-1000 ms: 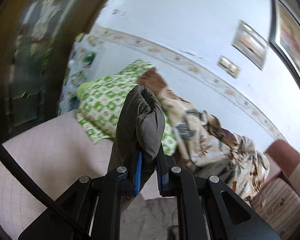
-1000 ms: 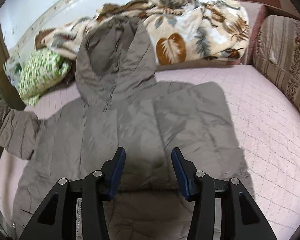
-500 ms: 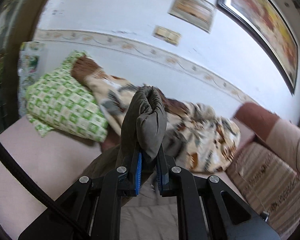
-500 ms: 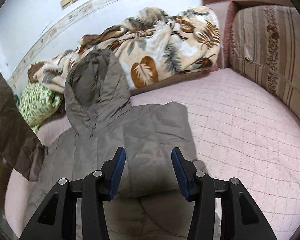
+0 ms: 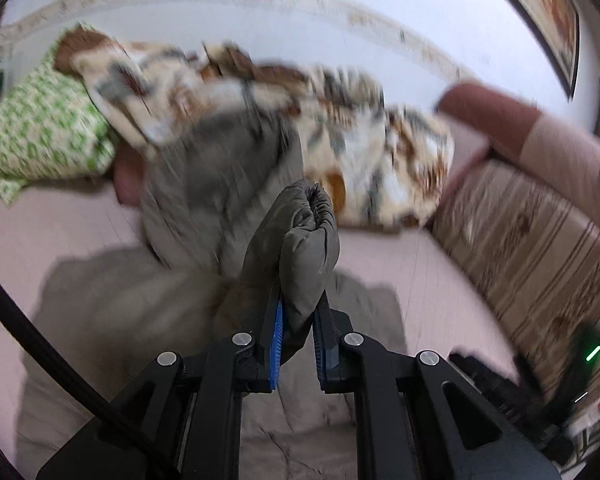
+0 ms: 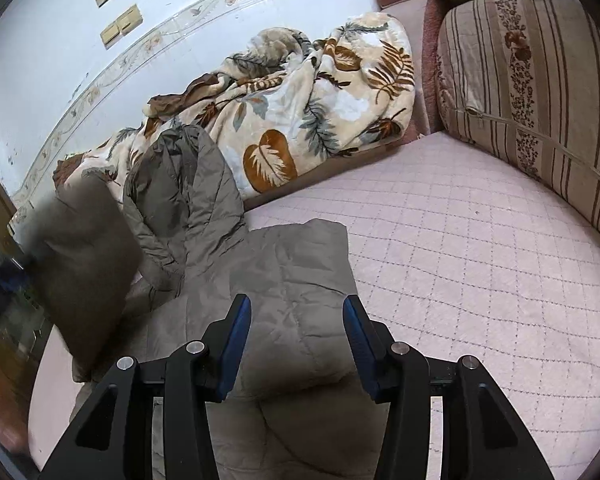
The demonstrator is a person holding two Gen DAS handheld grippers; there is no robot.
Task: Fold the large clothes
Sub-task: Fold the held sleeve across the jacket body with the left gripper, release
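Your left gripper [image 5: 296, 344] is clamped on the sleeve cuff [image 5: 306, 240] of the grey padded jacket [image 6: 292, 312], which lies spread on the pink bed [image 6: 480, 280]. Your right gripper [image 6: 296, 344] hovers empty, jaws apart, above it. The jacket looks soft, bulky, springy and slick, so grip seams or cuffs; its hood [image 6: 180, 188] lies at eleven o'clock.

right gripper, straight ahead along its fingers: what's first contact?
Probably the grey jacket: the open right gripper points down at its folded body on the pink bedspread, nothing between. Depth is unclear.
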